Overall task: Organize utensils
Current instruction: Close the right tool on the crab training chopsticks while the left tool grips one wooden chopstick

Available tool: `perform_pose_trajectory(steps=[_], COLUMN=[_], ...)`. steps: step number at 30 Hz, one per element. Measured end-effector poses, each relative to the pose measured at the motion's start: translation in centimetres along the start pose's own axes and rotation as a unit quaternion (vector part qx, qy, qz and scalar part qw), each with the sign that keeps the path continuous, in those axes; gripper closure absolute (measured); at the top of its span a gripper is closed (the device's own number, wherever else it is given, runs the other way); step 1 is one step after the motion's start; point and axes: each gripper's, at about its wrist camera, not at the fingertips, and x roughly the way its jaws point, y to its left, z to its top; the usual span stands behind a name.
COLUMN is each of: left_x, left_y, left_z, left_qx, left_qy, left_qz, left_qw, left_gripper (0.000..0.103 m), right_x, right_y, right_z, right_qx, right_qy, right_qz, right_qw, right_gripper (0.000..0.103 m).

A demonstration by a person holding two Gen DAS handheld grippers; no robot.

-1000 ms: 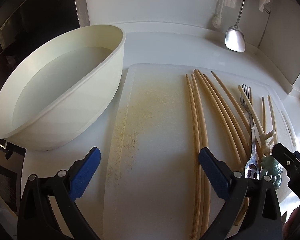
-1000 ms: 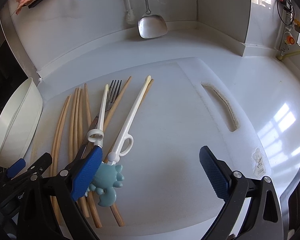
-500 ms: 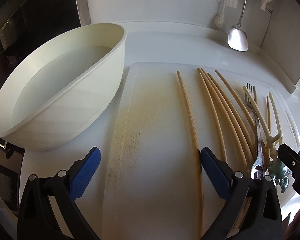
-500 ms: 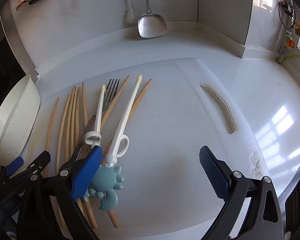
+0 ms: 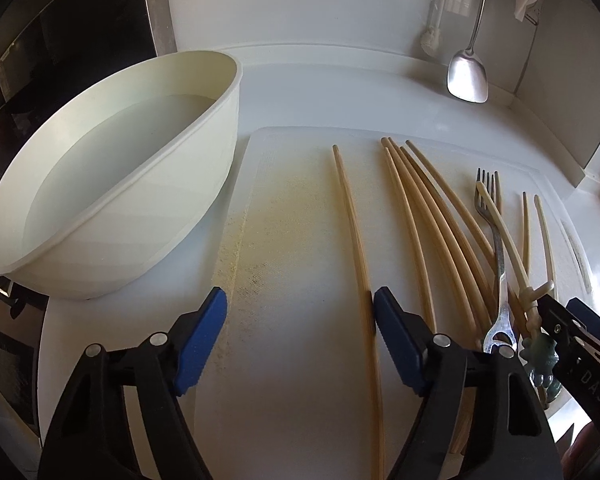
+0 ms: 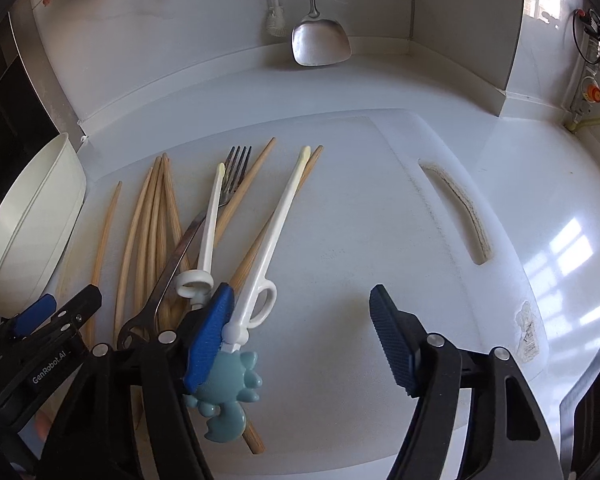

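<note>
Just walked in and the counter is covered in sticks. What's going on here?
A person is sorting utensils on a white cutting board with two handheld grippers. The left gripper is closing beside one separated wooden chopstick; the right gripper is closing by the white training chopsticks. Neither grips anything yet. The cream bowl holds no utensils.

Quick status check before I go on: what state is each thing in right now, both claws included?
Left claw: closing, nothing gripped yet; lone chopstick beside its right pad.
Right claw: closing, nothing between the pads.
Bowl: tilted, empty.
Wooden chopsticks: loose, fanned on the cutting board.
Fork: flat, under training chopsticks.
Spatula: propped against the wall.
</note>
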Motion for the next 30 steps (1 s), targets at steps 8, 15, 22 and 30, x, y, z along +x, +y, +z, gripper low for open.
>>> perform_pose_trajectory(steps=[8, 15, 22, 30], left_x=[-0.5, -0.8, -1.1, -2.3], left_y=[-0.2, -0.5, -0.2, -0.5], left_z=[-0.3, -0.5, -0.5, -0.1], left_qx=[0.006, 0.009, 0.001, 0.001], left_qy=[-0.007, -0.015, -0.023, -0.029], left_qz=[-0.015, -0.037, -0.048, -0.061], left_qw=[0.9998, 0.9992, 0.9986, 0.9977], left_gripper=[0.056, 0.095, 0.096, 0.096], right_x=[-0.4, -0.7, -0.9, -2.3], right_y=[0.7, 0.5, -0.6, -1.3], right_z=[-0.3, -0.6, -0.8, -0.6], right_qx=[-0.017, -0.004, 0.023, 0.032], right_qy=[-0.003, -0.015, -0.022, -0.043], right_qz=[0.019, 0.044, 0.068, 0.081], right_qw=[1.000, 0.999, 0.997, 0.995], right_gripper=[0.072, 0.093, 0.094, 0.094])
